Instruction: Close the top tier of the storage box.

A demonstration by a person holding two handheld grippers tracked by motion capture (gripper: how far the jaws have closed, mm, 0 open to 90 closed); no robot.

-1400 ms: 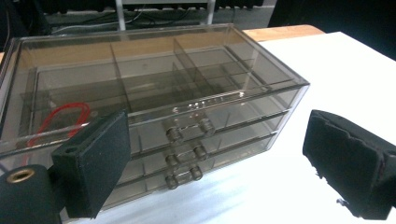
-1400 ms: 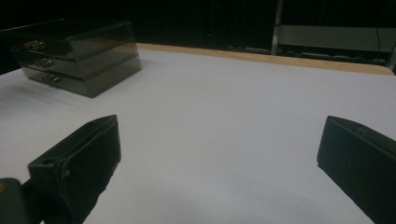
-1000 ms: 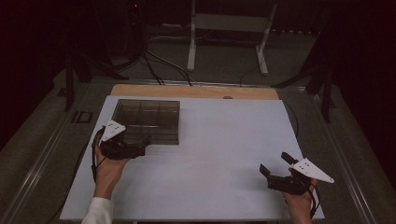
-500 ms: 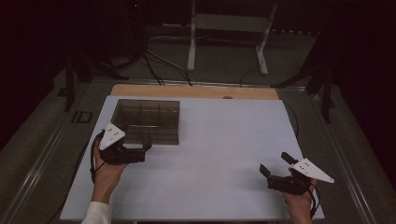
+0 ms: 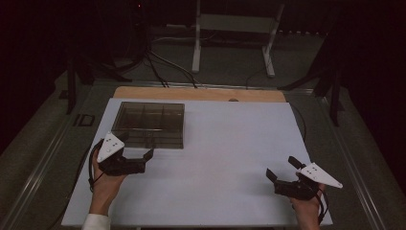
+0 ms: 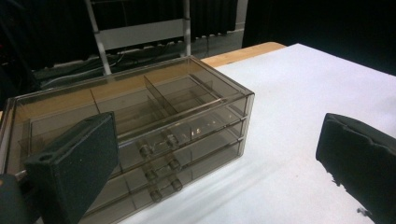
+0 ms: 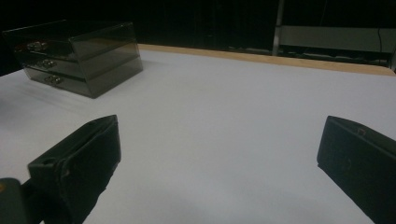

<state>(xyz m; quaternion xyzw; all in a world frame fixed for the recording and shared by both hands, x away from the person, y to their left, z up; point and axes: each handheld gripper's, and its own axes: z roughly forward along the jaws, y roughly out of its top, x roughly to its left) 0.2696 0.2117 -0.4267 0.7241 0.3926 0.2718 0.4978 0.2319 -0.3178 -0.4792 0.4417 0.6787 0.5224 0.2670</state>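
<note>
A smoky clear plastic drawer box (image 5: 149, 124) stands on the white table top (image 5: 230, 158) at the far left. In the left gripper view the drawer box (image 6: 140, 130) shows three stacked drawers, all pushed in, each with small clear knobs (image 6: 161, 144). My left gripper (image 5: 138, 146) is open just in front of the box, its jaws aimed at the drawer fronts and holding nothing. My right gripper (image 5: 280, 167) is open near the front right of the table, far from the drawer box (image 7: 79, 51), and its jaws are also bare.
A wooden strip (image 5: 201, 94) runs along the table's far edge. Behind the table stand a white metal frame (image 5: 234, 38) and loose cables (image 5: 158, 62) on the floor. A wide stretch of white surface separates the two grippers.
My left gripper has drawn back slightly toward the table's near edge, away from the box front. The right gripper has stayed where it was.
</note>
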